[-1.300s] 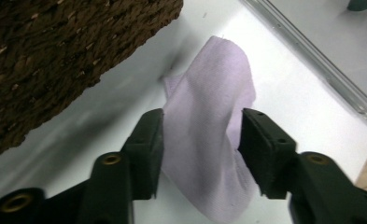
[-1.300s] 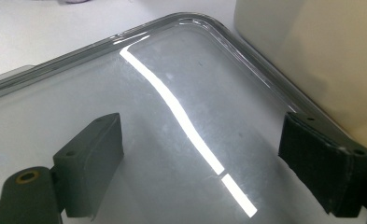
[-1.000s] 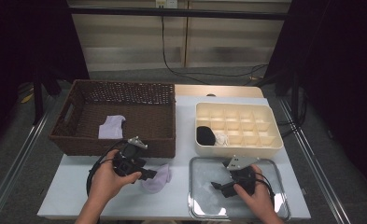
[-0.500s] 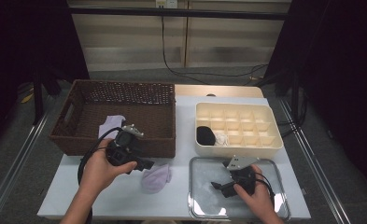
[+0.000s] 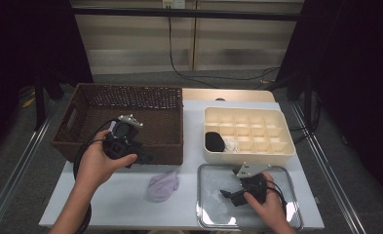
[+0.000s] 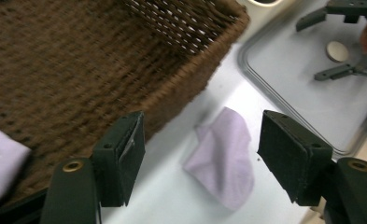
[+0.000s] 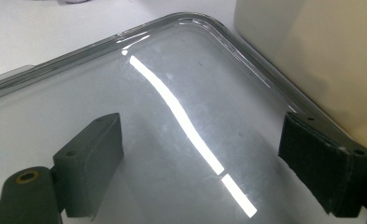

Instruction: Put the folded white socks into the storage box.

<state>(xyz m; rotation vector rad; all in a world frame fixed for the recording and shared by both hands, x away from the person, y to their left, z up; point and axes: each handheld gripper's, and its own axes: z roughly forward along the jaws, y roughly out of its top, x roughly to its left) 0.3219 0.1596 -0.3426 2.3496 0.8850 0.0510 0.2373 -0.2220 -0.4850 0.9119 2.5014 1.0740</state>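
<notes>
The high view is looking forward and down over the whole bench [image 5: 130, 204]. The left claw view is hovering close above the basket [image 6: 78, 60] edge, sharing the lilac cloth [image 6: 225, 156] and steel tray [image 6: 284, 79] with it. The right claw view is skimming that tray's floor.

The left gripper [image 5: 141, 157] has risen from the pale lilac crumpled cloth [image 5: 162, 185] to the brown wicker basket's [image 5: 77, 138] front wall, its empty jaws having just been opening.
</notes>
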